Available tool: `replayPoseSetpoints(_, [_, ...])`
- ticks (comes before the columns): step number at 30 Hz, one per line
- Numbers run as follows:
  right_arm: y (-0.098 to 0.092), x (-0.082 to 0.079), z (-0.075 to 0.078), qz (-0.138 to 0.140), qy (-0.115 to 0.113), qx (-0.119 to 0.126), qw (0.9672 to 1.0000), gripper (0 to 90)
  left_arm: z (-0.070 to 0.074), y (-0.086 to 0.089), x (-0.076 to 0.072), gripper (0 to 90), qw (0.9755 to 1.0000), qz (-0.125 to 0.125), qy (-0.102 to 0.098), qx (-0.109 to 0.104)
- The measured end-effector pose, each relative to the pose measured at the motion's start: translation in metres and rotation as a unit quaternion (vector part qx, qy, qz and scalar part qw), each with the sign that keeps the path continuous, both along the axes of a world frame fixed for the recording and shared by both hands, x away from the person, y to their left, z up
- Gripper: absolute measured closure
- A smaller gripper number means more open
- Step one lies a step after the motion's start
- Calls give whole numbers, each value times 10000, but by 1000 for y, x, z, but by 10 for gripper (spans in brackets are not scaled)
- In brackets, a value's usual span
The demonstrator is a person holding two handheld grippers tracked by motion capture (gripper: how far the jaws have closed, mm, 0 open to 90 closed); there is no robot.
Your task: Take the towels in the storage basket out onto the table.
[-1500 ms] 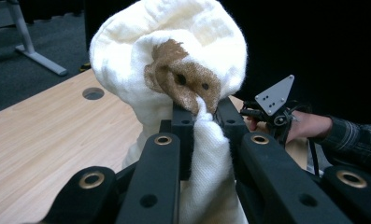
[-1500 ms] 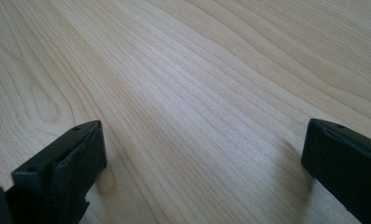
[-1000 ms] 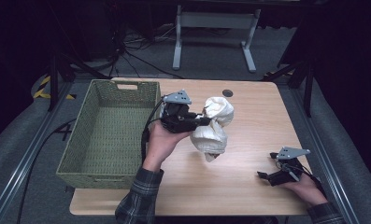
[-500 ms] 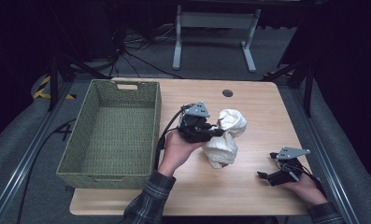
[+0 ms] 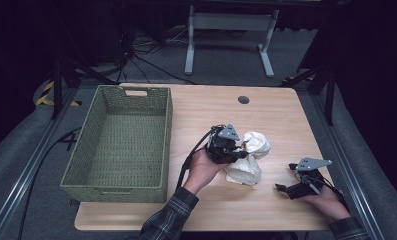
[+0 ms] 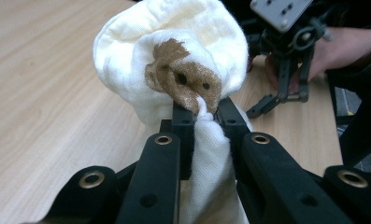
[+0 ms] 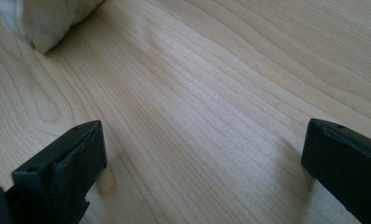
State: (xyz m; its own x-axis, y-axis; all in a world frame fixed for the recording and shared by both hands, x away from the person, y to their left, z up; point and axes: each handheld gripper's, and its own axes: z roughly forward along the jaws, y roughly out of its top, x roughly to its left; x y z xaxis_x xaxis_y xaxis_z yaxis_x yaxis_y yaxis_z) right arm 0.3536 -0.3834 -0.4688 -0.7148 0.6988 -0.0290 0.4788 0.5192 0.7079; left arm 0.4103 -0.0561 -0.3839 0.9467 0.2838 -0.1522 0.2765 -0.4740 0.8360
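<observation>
A crumpled white cloth (image 5: 248, 157) with a brown stain (image 6: 185, 84) rests on the wooden table (image 5: 266, 112), right of the centre. My left gripper (image 5: 238, 150) is shut on a fold of that cloth (image 6: 174, 60), which bulges above the jaws. My right gripper (image 5: 285, 189) lies low at the table's right front, held in a hand, jaws wide apart with nothing between them. In the right gripper view, between the tips of my right gripper (image 7: 204, 154), there is bare wood, and a corner of the cloth (image 7: 47, 21) shows at the upper left.
A green woven basket (image 5: 118, 145) stands on the left half of the table, nothing inside it. A small dark round hole (image 5: 243, 99) sits near the table's far edge. Metal stand legs (image 5: 226, 40) and cables lie on the floor behind.
My left gripper has carried the cloth to the right and down, until the cloth came to rest on the table. The right gripper has stayed where it was.
</observation>
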Motion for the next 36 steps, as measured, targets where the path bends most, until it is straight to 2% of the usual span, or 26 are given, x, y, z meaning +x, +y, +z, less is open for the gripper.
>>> replayPoseSetpoints(9, [0, 0, 0, -6, 16, 4, 10000, 3, -34, -15, 6, 815, 9988, 32, 55, 492])
replayPoseSetpoints(16, [0, 0, 0, -6, 15, 4, 10000, 3, -54, -21, 10, 811, 9971, 97, 188, 726])
replayPoseSetpoints(18, [0, 0, 0, -7, 18, 7, 10000, 4, -59, -23, 12, 807, 9960, 78, 140, 884])
replayPoseSetpoints(21, [0, 0, 0, -7, 16, 4, 10000, 3, -67, -25, 12, 783, 9954, 108, 237, 918])
replayPoseSetpoints(24, [0, 0, 0, -4, 14, 3, 10000, 4, -67, -26, 12, 693, 9958, 83, 238, 876])
replayPoseSetpoints(25, [0, 0, 0, 2, -3, -1, 10000, 3, -63, -24, 12, 624, 9960, 136, 294, 831])
replayPoseSetpoints(27, [0, 0, 0, -5, 13, 6, 10000, 3, -59, -22, 11, 517, 9963, 182, 270, 792])
replayPoseSetpoints(31, [0, 0, 0, 4, 6, 3, 10000, 4, -50, -16, 7, 446, 9964, 239, 191, 787])
replayPoseSetpoints(34, [0, 0, 0, 11, -11, -2, 10000, 4, -42, -8, 2, 429, 9968, 350, 205, 689])
replayPoseSetpoints(36, [0, -1, 0, -19, -12, 4, 10000, 18, -37, -3, -2, 423, 9972, 382, 111, 638])
